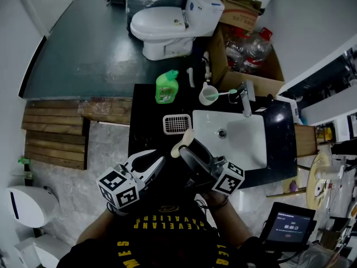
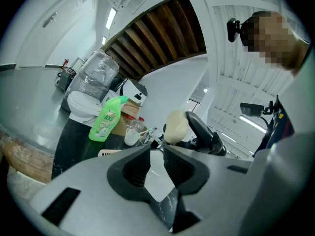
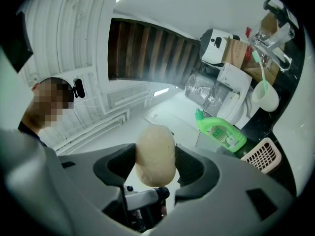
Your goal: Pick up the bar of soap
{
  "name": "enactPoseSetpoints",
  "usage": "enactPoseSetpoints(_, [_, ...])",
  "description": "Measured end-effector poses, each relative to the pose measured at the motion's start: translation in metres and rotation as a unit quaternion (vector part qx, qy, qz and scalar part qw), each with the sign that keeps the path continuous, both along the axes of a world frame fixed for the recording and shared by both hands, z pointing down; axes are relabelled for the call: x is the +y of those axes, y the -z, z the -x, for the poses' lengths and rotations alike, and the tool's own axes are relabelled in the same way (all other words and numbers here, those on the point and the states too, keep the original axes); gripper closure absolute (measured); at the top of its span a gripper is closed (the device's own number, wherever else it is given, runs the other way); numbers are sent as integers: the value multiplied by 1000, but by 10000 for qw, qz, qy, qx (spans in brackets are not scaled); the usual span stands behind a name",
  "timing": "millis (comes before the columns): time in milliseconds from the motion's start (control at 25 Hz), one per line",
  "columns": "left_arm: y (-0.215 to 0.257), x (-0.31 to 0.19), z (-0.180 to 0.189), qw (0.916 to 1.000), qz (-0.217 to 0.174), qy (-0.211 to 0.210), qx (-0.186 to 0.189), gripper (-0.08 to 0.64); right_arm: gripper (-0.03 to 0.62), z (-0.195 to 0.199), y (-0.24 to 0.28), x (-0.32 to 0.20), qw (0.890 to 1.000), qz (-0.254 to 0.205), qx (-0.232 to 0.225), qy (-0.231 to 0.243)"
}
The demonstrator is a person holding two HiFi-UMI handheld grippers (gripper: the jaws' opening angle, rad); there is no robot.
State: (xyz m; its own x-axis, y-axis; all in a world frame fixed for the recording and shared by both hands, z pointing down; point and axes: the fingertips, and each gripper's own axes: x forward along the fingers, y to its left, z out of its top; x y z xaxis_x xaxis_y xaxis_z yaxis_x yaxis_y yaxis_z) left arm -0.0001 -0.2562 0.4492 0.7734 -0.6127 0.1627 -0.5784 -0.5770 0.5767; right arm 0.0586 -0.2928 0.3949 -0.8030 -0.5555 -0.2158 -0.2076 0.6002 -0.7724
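Two tools: right tool (image 3: 155, 167) clamps soap bar (image 3: 155, 151) above counter (image 1: 146, 128), near sink rim (image 1: 196, 123); left tool (image 2: 156, 157) parted, empty.

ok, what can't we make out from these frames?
Right gripper view: the right hand-held gripper clamps the bar of soap, its jaws covering the sides; the gripper body hides the lower end.
Left gripper view: the soap dish shows only as a sliver above the body of the left hand-held gripper.
Head view: the print on the screen is too small to read.
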Motion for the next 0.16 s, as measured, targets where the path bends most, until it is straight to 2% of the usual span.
enactPoseSetpoints(160, [-2, 1, 0, 10000, 39, 2, 7, 468, 325, 0, -3, 1, 10000, 42, 34, 14])
